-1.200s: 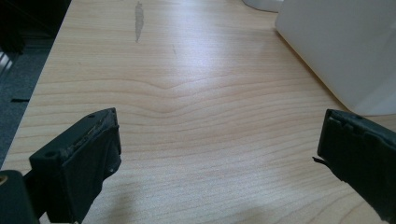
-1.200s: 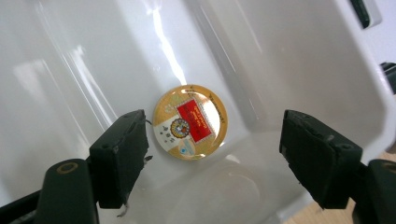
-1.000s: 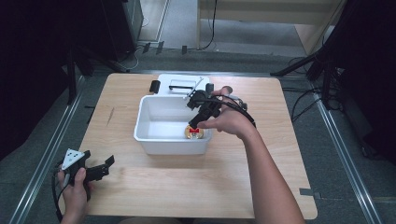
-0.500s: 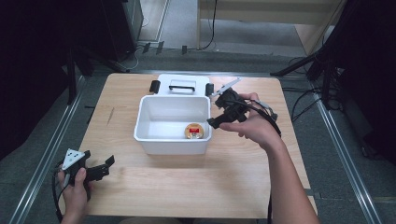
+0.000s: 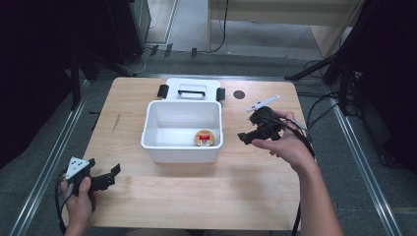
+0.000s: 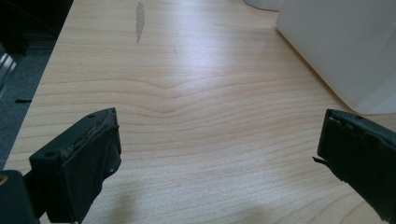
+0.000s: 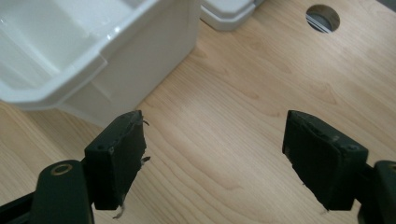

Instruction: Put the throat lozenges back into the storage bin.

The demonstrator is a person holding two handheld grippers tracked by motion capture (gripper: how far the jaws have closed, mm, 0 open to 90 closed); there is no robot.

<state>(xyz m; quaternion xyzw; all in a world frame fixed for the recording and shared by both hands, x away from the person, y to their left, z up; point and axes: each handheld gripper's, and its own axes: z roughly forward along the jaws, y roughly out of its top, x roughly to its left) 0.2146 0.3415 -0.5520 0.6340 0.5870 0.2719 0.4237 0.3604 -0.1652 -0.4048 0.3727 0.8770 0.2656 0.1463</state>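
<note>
A white plastic bin (image 5: pixel 182 147) stands mid-table, and a small round tan object with a red label (image 5: pixel 204 138) lies on its floor at the front right. My right gripper (image 5: pixel 244 137) is held just right of the bin, above the table, open with nothing between its jaws. In the right gripper view the bin's outer wall (image 7: pixel 140 60) is to the left of the right gripper (image 7: pixel 215 163). My left gripper (image 5: pixel 114 173) rests open near the table's front left corner, and the left gripper (image 6: pixel 217 158) has bare wood between its jaws.
A white lid (image 5: pixel 192 89) with a black handle and black clasps lies flat behind the bin. A round cable hole (image 5: pixel 239 94) is in the tabletop at the back right. Bare wood stretches along the front of the table (image 5: pixel 206 196). Cables trail over the floor to the right.
My right gripper has come out of the bin and moved right, leaving the round object on the bin's floor. The left gripper has stayed put.
</note>
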